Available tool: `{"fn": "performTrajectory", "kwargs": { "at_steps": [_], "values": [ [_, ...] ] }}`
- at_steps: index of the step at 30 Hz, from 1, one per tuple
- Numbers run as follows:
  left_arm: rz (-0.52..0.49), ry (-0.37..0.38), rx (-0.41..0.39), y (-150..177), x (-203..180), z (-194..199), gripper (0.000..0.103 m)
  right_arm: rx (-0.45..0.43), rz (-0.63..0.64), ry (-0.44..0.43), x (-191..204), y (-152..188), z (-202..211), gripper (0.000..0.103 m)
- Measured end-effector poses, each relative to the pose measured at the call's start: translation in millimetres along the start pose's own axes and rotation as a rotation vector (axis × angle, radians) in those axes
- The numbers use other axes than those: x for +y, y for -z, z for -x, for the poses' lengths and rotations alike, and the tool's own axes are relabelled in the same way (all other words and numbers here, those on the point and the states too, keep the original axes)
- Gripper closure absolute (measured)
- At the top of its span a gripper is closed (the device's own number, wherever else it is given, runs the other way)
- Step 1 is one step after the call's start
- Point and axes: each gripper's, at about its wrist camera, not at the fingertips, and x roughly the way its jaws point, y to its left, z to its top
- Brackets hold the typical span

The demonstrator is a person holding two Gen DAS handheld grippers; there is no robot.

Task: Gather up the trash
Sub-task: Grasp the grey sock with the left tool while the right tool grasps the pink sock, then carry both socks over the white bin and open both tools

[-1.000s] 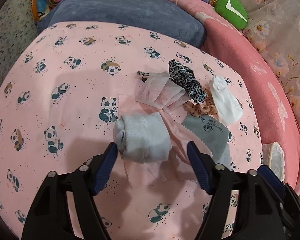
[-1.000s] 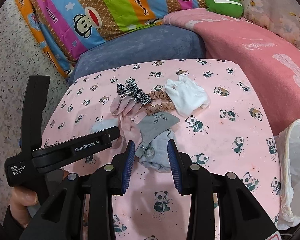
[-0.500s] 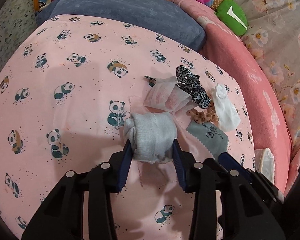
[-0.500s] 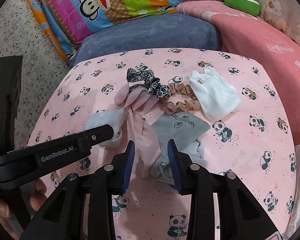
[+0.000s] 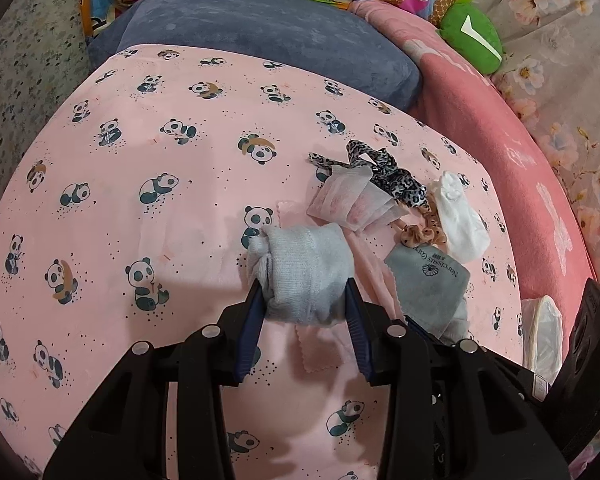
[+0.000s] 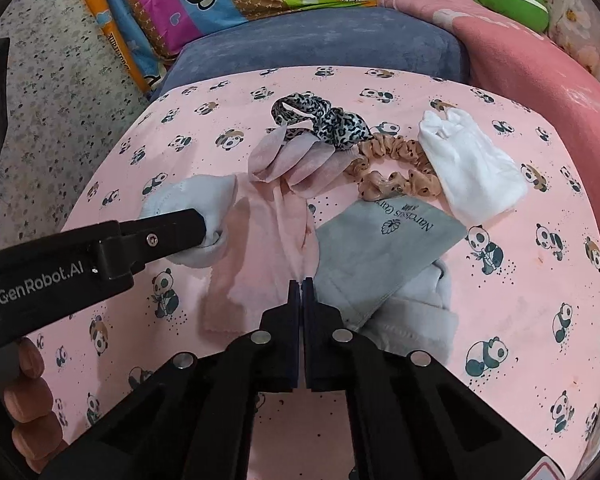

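Note:
On the pink panda sheet [image 5: 148,160] lies a small heap of soft items. My left gripper [image 5: 302,300] is shut on a rolled light-grey sock [image 5: 304,268], its blue pads pressing both sides; one of its fingers [image 6: 168,234] shows in the right wrist view. My right gripper [image 6: 302,284] is shut, its tips pinching the pink cloth [image 6: 260,248] where it meets the grey printed cloth [image 6: 384,240]. The cloth's creases run toward the tips. A second light-grey sock [image 6: 416,308] lies partly under the grey cloth.
Behind the heap lie pink tissue pieces [image 6: 296,156], a leopard scrunchie [image 6: 324,118], a tan scrunchie [image 6: 396,164] and a white cloth [image 6: 472,164]. A white-lined bin [image 5: 540,328] stands off the sheet's right edge. Blue cushion [image 5: 268,36] and pink blanket [image 5: 500,128] border the back.
My left gripper closed onto the grey sock roll and stayed there. My right gripper came down and forward over the heap, then shut on the pink cloth.

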Motion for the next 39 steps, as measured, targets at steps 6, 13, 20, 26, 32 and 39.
{"fn": "performTrajectory", "kwargs": {
  "at_steps": [6,13,20,26,32,39],
  "values": [
    [-0.021,-0.002,-0.018,3,-10,13,0.065,-0.076,-0.007,-0.025,1,1,32,0.1],
    [-0.069,0.013,-0.045,8,-35,35,0.065,-0.201,-0.045,-0.03,-11,-7,93,0.1],
    [-0.16,0.044,-0.075,16,-78,53,0.065,-0.318,-0.111,-0.004,-41,-7,159,0.1],
    [-0.253,0.069,-0.09,26,-120,61,0.065,-0.395,-0.176,0.042,-78,3,206,0.1],
    [-0.361,0.099,-0.092,41,-169,65,0.065,-0.442,-0.259,0.094,-126,25,243,0.1],
    [-0.479,0.147,-0.068,67,-227,60,0.065,-0.482,-0.362,0.165,-188,64,277,0.1]
  ]
}}
